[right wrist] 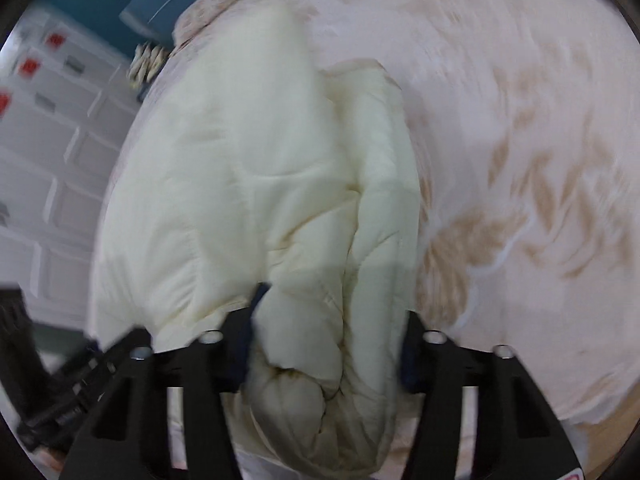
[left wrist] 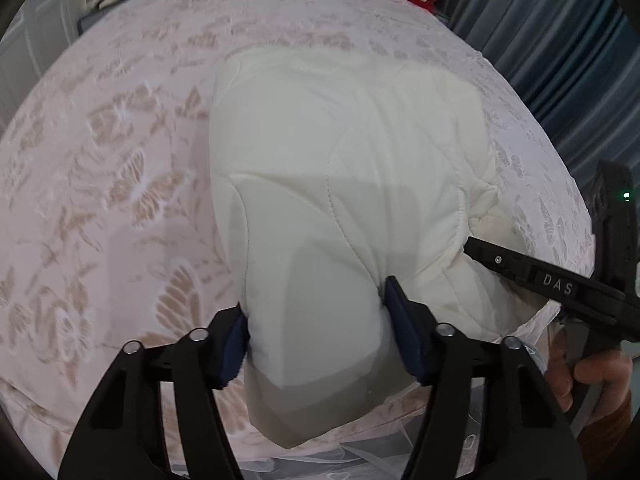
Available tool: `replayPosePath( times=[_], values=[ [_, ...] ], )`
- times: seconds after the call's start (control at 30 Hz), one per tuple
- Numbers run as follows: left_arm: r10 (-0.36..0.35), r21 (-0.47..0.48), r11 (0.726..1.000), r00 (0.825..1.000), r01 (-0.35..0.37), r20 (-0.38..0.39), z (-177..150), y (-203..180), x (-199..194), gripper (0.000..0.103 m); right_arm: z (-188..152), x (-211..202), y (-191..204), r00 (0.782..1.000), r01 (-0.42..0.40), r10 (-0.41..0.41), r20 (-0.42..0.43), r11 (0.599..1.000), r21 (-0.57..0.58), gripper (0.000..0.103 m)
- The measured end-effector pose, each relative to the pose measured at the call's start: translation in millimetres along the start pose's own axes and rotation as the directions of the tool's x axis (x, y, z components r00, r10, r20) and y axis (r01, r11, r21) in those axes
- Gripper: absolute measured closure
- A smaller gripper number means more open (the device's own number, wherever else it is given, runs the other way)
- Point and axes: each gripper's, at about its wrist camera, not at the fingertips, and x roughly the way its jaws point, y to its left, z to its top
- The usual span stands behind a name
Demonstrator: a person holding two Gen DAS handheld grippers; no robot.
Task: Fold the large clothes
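Garment: cream padded jacket point(left wrist: 340, 168) on the bed point(left wrist: 100, 168), bunched, filling the view from 12 to 6 o'clock.
Left gripper point(left wrist: 316, 336): clamped on its near hem.
Right gripper point(right wrist: 328, 344): pinching a thick wad at 6 o'clock.
Handling: likely light, puffy, springy; grip seamed edges.

- The cream jacket point(left wrist: 340, 168) is puffy quilted cloth, matt, with stitched seams and soft creases.
- The pink bedspread point(left wrist: 120, 160) looks like woven cloth with a raised tan butterfly pattern and a slight sheen.
- The left gripper point(left wrist: 316, 332) is matt black plastic with shiny metal screws and dark blue pads point(left wrist: 404, 332) that look rubbery.
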Motion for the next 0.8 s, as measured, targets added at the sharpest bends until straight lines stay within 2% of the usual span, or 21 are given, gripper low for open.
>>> replayPosePath(
  times=[0.1,0.2,0.3,0.43,0.53,0.63,0.8],
  values=[
    [0.035,0.055,0.998,0.994,-0.041,0.104,12.2,1.5,-36.9,0.049,1.6,-21.6,34.4,0.997,0.028,-0.023,0.069,0.997,-0.069,0.064],
    [0.046,0.082,0.995,0.984,-0.061,0.172,21.3,9.1,-66.4,0.052,6.6,-47.9,62.6,0.989,0.024,-0.005,0.146,0.992,-0.126,0.069],
    [0.065,0.108,0.990,0.968,-0.094,0.242,27.1,17.8,-96.4,0.054,10.0,-71.1,99.3,0.974,0.047,-0.001,0.224,0.979,-0.197,0.070],
    [0.083,0.116,0.985,0.942,-0.127,0.325,30.9,35.8,-132.4,0.055,9.1,-88.0,138.7,0.958,0.054,0.021,0.287,0.967,-0.249,0.071],
    [0.095,0.122,0.980,0.913,-0.154,0.397,35.6,47.7,-161.0,0.056,7.5,-102.9,160.4,0.945,0.061,0.036,0.326,0.957,-0.284,0.072],
    [0.103,0.128,0.975,0.879,-0.182,0.465,43.9,57.2,-188.3,0.057,10.6,-120.6,191.0,0.923,0.074,0.057,0.382,0.944,-0.321,0.072],
    [0.109,0.153,0.959,0.808,-0.239,0.579,60.6,72.1,-226.1,0.057,19.5,-144.3,231.3,0.861,0.096,0.104,0.498,0.928,-0.360,0.072]
  ],
)
